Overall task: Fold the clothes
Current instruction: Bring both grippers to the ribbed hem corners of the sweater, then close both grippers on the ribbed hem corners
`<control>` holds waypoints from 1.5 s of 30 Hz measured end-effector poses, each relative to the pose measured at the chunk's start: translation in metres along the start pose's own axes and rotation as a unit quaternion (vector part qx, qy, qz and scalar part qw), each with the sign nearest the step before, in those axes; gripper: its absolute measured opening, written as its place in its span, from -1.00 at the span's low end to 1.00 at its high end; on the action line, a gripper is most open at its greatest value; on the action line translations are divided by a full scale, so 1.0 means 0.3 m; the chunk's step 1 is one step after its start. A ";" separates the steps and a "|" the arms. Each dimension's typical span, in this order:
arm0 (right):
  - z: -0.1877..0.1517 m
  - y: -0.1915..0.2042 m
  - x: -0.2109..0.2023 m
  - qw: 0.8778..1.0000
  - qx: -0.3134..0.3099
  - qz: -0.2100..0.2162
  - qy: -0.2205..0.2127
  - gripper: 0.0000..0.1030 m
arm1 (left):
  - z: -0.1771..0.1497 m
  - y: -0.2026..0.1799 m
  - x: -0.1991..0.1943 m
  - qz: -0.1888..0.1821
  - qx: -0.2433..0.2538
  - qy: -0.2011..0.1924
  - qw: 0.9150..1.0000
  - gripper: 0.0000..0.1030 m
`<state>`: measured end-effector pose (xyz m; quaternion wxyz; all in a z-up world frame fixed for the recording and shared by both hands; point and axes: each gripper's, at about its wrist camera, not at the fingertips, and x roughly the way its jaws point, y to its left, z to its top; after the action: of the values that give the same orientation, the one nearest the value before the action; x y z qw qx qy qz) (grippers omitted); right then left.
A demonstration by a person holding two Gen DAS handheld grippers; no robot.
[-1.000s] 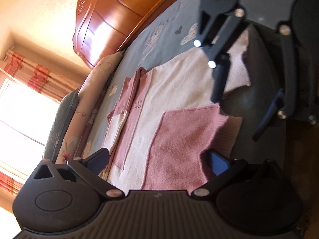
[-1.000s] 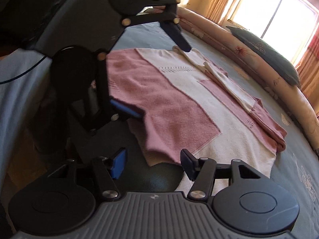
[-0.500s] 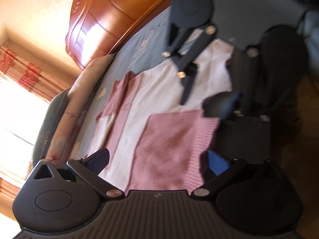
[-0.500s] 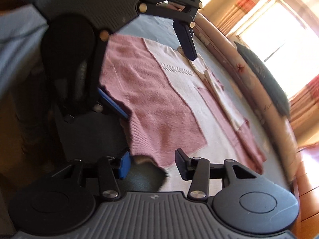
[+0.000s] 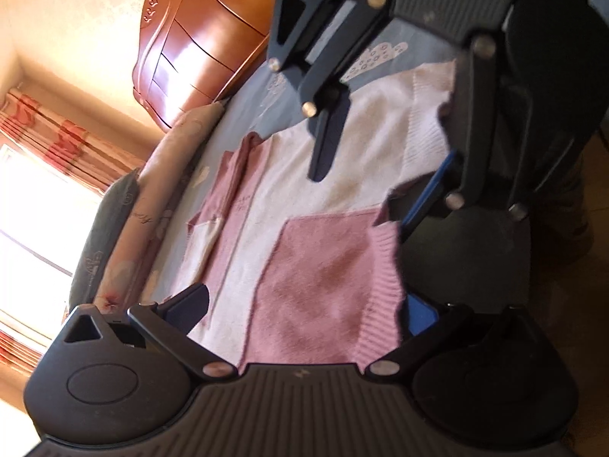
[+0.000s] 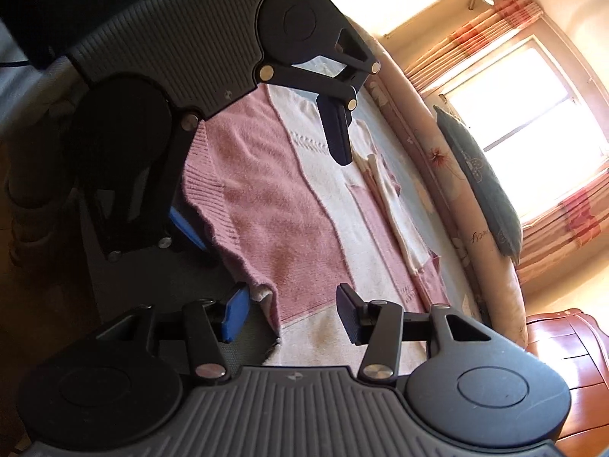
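Left wrist view first: I'm looking along my left gripper, its fingers spread wide with the pink ribbed hem of the sweater lying between them, and neither pad is pressing on it. The sweater, pink and cream blocks, is lying flat on the blue bedspread, one sleeve already folded in along the far side beside the long bolster. The wooden headboard is glowing behind. My right gripper is hovering over the cream corner of the hem, fingers apart.

Right wrist view now: the right gripper has just been adjusting its opening, and the fingers are standing apart around the hem corner without biting. The left gripper is hanging open over the pink edge.

I'm judging we're early: one sleeve tucked, the hem not yet lifted, the body folds all left to do.
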<state>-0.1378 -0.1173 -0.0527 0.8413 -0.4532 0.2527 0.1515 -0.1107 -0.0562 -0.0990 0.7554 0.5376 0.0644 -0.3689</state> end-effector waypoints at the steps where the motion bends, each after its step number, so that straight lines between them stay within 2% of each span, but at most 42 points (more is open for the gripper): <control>1: 0.000 -0.001 -0.003 1.000 -0.001 0.003 -0.001 0.07 | -0.003 0.005 -0.002 0.001 -0.004 0.001 1.000 0.99; 6: -0.003 0.014 0.023 1.000 -0.021 0.021 0.002 0.07 | -0.008 0.039 -0.014 0.011 -0.023 -0.001 1.000 0.99; 12: 0.023 0.047 0.100 0.997 -0.073 0.013 -0.008 -0.02 | -0.014 0.054 -0.029 0.010 -0.028 -0.007 1.000 0.99; 13: 0.032 0.049 0.109 0.997 -0.078 0.015 -0.004 -0.23 | -0.018 0.056 -0.033 0.006 -0.027 -0.010 1.000 0.99; 14: 0.041 0.050 0.117 0.996 -0.083 0.018 0.000 -0.74 | -0.021 0.057 -0.036 0.000 -0.024 -0.014 1.000 0.99; 15: 0.044 0.050 0.119 0.996 -0.083 0.019 0.001 -0.88 | -0.026 0.050 -0.042 -0.004 -0.020 -0.017 1.000 0.99; 19: 0.047 0.044 0.116 0.997 -0.071 0.022 -0.004 -0.88 | -0.042 0.022 -0.059 -0.015 -0.022 -0.015 1.000 0.80; 21: 0.047 0.023 0.110 0.999 -0.050 0.019 -0.009 -0.88 | -0.046 0.016 -0.045 -0.009 -0.031 -0.001 0.999 0.72; 23: 0.054 -0.001 0.103 0.999 -0.035 0.016 -0.014 -0.88 | -0.047 0.014 -0.023 -0.001 -0.034 0.018 0.999 0.37; 24: 0.057 -0.012 0.099 0.999 -0.028 0.014 -0.016 -0.88 | -0.046 0.015 -0.010 0.005 -0.035 0.029 0.999 0.31; 26: 0.065 -0.030 0.095 1.000 -0.020 0.009 -0.021 -0.88 | -0.050 0.018 0.012 0.015 -0.036 0.053 0.998 0.02; 34: 0.057 -0.057 0.086 1.000 -0.005 0.006 -0.021 -0.87 | -0.157 0.036 0.025 0.068 -0.013 0.131 0.989 0.06; 37: 0.052 -0.064 0.095 1.000 0.001 0.002 -0.021 -0.87 | -0.192 0.046 0.017 0.076 -0.023 0.149 0.986 0.06; 39: 0.050 -0.062 0.104 1.000 0.006 -0.011 -0.020 -0.79 | -0.194 0.051 0.013 0.078 -0.028 0.152 0.985 0.05; 40: 0.051 -0.053 0.107 1.000 0.010 -0.017 -0.016 -0.62 | -0.192 0.052 0.011 0.079 -0.029 0.152 0.985 0.04; 41: 0.046 -0.045 0.113 1.000 0.015 -0.023 -0.011 -0.32 | -0.189 0.053 0.010 0.080 -0.030 0.152 0.985 0.03; 43: 0.023 -0.021 0.122 0.999 0.025 -0.041 0.002 0.06 | -0.183 0.057 0.007 0.082 -0.032 0.150 0.985 0.02; 45: 0.004 0.001 0.141 0.998 0.030 -0.054 0.026 0.10 | -0.182 0.063 0.005 0.084 -0.034 0.148 0.985 0.02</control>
<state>-0.1028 -0.1152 -0.0761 0.8547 -0.4441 0.2545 0.0862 -0.0815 -0.0072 -0.1079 0.7838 0.5637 0.1429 -0.2178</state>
